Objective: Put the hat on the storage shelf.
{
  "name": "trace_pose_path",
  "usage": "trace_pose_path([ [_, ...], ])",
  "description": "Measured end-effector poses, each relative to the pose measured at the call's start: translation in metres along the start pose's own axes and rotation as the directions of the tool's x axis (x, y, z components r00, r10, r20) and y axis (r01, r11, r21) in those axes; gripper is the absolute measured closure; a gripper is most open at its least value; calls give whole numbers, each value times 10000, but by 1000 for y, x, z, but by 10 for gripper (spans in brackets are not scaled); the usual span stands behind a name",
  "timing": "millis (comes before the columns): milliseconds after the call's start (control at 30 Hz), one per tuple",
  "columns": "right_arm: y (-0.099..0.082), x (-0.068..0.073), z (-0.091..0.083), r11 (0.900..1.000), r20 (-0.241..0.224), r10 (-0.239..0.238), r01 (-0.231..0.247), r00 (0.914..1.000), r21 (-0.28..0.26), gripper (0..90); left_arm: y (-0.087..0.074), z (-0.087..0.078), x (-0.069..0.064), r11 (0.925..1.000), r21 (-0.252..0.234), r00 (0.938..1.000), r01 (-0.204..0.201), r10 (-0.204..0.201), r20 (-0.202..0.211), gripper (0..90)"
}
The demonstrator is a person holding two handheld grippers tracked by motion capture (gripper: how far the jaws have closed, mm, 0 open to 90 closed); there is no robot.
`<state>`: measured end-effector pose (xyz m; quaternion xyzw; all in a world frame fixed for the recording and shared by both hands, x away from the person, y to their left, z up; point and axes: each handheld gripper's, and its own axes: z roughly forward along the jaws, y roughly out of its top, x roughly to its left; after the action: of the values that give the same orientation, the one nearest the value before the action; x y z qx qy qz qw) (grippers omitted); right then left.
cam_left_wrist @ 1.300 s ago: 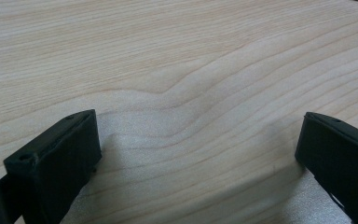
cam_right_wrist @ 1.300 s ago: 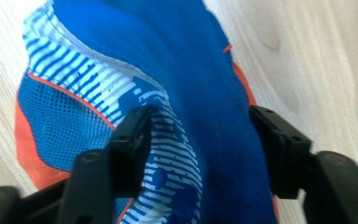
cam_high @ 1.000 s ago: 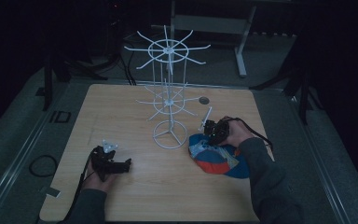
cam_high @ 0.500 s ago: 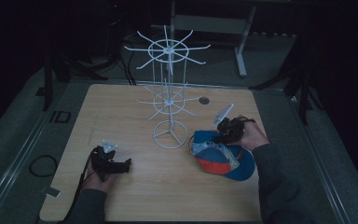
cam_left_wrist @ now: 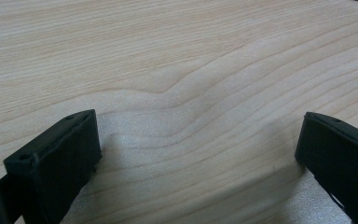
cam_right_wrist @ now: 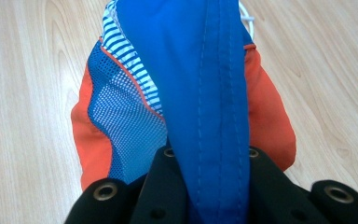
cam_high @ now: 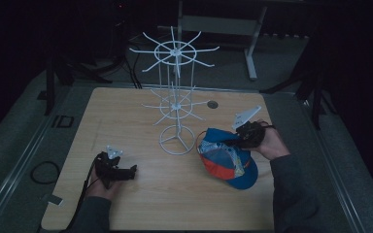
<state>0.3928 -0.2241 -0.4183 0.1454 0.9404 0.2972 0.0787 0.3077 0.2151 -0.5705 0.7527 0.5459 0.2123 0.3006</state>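
Observation:
A blue, orange and striped cap [cam_high: 226, 158] lies right of centre on the wooden table [cam_high: 141, 199]. My right gripper [cam_high: 238, 138] is shut on the cap's blue fabric [cam_right_wrist: 205, 93], with the jaws pinched around a folded band. The cap hangs forward from the jaws, showing mesh and orange panels. My left gripper [cam_high: 132, 170] rests low on the table at the front left, open, with its jaws wide apart over bare wood [cam_left_wrist: 196, 116]. A white wire display rack [cam_high: 175, 97] with spokes on two tiers stands at the table's middle, just left of the cap.
The rack's round base [cam_high: 176, 140] sits close to the cap's left edge. A small dark round hole [cam_high: 212, 104] marks the table behind the rack. Cables and stand legs [cam_high: 252, 48] lie on the floor beyond the table.
My right gripper has drawn the cap to the right and a little toward the front, away from the rack's base. The left gripper has stayed put.

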Motion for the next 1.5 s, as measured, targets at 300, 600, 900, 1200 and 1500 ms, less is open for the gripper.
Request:
trace_pose_path([
  [300, -1, 4, -12, 9987, 221, 95, -83, 9997, -502, 876, 0, 0, 0, 10000, 6, 10000, -3, 3, 7, 0],
  [600, -1, 6, -29, 9945, 432, 305, -260, 9986, -1016, 876, 0, 0, 0, 10000, 29, 10000, -3, 3, 13, 1],
  [900, 0, 8, -39, 9904, 494, 502, -433, 9975, -1315, 876, 0, 0, 0, 10000, 33, 10000, -3, 3, 16, 1],
  [1200, 2, 7, -48, 9874, 563, 671, -581, 9962, -1472, 876, 0, 0, 0, 10000, 31, 10000, 3, -3, 17, 0],
  [1500, 3, 7, -55, 9817, 696, 1053, -925, 9920, -1664, 876, 0, 0, 0, 10000, 29, 10000, -7, 7, 21, 0],
])
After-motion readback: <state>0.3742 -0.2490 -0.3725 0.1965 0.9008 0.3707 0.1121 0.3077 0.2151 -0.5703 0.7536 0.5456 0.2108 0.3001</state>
